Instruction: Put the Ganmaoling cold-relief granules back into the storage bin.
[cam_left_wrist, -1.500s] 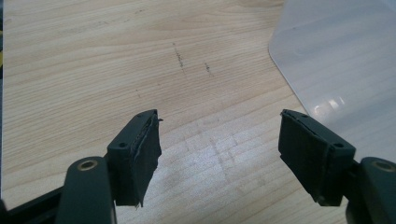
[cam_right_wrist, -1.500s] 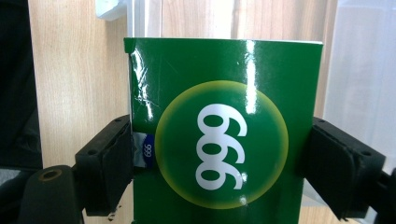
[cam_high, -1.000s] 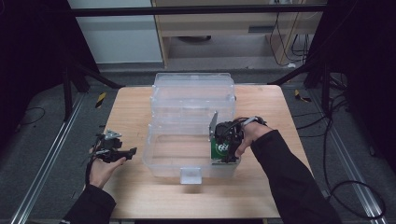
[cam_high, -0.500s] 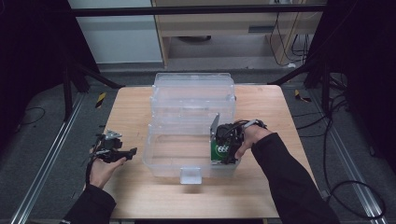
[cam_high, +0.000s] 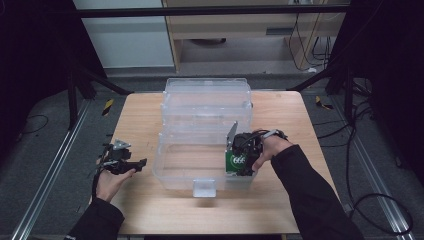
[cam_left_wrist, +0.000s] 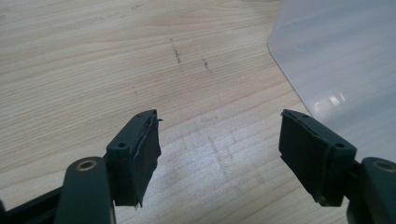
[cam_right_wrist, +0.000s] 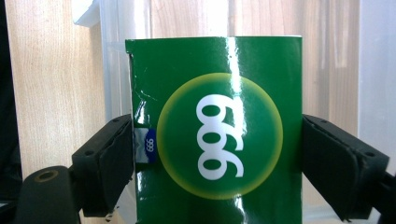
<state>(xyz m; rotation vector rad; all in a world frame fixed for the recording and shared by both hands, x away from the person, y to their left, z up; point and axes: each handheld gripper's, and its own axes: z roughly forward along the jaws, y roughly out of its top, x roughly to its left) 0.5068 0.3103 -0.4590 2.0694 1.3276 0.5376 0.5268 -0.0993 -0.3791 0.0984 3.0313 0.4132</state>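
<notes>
Green box (cam_high: 237, 161) printed with "999" in white on a yellow-edged disc sits at the right end of the near clear bin (cam_high: 200, 165), as I read it from the high view, where my right gripper (cam_high: 243, 159) holds it over that bin's right wall. I count two clear bins on the wooden table (cam_high: 140, 115), the far clear bin (cam_high: 207, 102) touching the near one's back edge, plus one green box and two grippers. My left gripper (cam_high: 131, 164) lies well apart at the table's left side. Against the frames from a second ago, the box and right gripper have dipped slightly lower toward the bin, while the left gripper has barely shifted. In the left gripper view, my left gripper (cam_left_wrist: 219, 149) is spread wide over bare wood, with nothing between its jaws and a corner of the clear bin (cam_left_wrist: 336, 51) to the right. In the right gripper view, my right gripper (cam_right_wrist: 215, 158) is clamped on the green box (cam_right_wrist: 219, 135) from both sides; "999" reads sideways, and a small blue tab at the left edge repeats "999".
</notes>
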